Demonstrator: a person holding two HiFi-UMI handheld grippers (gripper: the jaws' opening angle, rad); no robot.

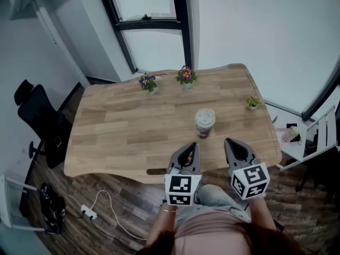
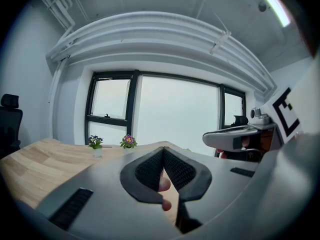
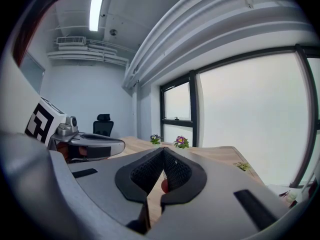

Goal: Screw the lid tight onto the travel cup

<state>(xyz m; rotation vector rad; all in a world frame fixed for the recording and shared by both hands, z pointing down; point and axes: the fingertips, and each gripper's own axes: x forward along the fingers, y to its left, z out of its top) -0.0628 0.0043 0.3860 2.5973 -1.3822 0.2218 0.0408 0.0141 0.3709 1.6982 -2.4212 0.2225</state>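
Note:
The travel cup (image 1: 204, 123) stands upright near the front edge of the wooden table (image 1: 127, 126), a pale lid on top of it. My left gripper (image 1: 196, 145) hovers just in front of the cup and a little to its left, shut with nothing between its pads. My right gripper (image 1: 227, 142) hangs in front of the cup to its right, also shut and empty. In the left gripper view the shut left gripper (image 2: 163, 150) hides the cup. The right gripper (image 3: 163, 151) blocks it in the right gripper view too; only a reddish sliver shows through the gap.
Two small flower pots (image 1: 148, 83) (image 1: 186, 76) stand at the table's far edge and a small green plant (image 1: 253, 103) at its right edge. A black office chair (image 1: 40, 118) stands left of the table. A white side table (image 1: 300, 137) is at the right.

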